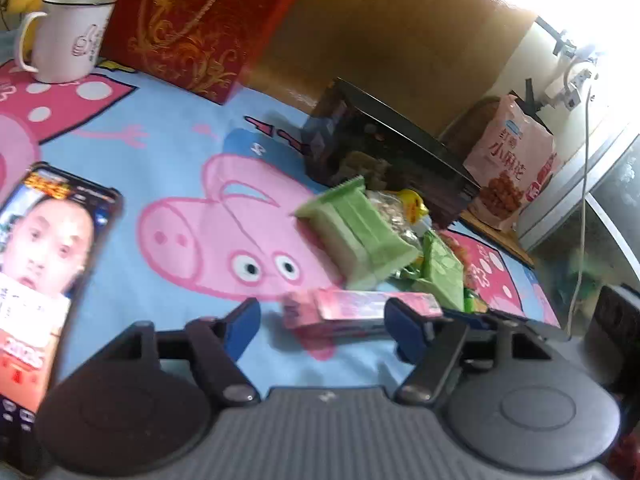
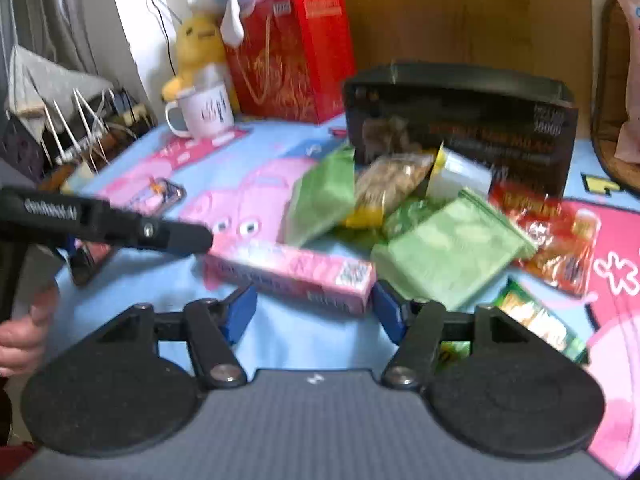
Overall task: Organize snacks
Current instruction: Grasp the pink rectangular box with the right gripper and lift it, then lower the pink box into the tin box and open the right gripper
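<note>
A long pink snack box lies on the blue cartoon-pig cloth. Behind it is a heap of snacks: green packets, a nut bag, a red packet. A black box stands open behind the heap. My left gripper is open, just short of the pink box. My right gripper is open, its right fingertip beside the box's end. The left gripper also shows at the left in the right wrist view.
A phone lies lit at the left. A white mug and a red gift bag stand at the back. A pink snack bag leans at the far right. Plush toys sit behind the mug.
</note>
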The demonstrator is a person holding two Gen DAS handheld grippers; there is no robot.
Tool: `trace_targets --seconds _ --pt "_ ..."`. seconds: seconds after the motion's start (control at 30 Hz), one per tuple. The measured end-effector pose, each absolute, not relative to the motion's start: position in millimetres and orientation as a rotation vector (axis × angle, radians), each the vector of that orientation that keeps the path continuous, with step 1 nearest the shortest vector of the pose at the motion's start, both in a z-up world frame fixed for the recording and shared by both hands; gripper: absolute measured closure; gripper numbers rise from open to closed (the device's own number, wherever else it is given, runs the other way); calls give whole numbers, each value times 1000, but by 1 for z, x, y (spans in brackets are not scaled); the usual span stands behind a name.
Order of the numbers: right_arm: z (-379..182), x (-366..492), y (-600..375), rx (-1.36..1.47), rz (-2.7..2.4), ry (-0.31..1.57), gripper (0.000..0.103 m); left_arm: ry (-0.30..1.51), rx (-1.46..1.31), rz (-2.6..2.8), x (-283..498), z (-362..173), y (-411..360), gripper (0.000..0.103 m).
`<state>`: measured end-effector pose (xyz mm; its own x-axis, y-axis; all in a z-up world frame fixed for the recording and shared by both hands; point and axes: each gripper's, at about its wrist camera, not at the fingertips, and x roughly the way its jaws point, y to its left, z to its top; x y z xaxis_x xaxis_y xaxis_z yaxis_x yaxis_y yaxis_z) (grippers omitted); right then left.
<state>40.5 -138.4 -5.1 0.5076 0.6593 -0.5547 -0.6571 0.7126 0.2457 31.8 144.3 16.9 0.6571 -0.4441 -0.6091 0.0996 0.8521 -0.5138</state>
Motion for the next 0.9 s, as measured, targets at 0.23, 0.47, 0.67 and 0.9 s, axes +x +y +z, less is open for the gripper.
trace_targets --seconds 0.23,0.47,0.67,0.9 --pt "0 26 -144 -39 738 644 64 822 -420 -315 31 18 119 54" --pt "22 7 -165 -31 688 586 70 791 -445 -380 30 45 107 54" --pt "60 27 -183 -15 622 451 70 697 -405 -412 67 93 87 53" --pt "75 100 -183 -1 545 395 69 642 -348 -397 148 120 63 52"
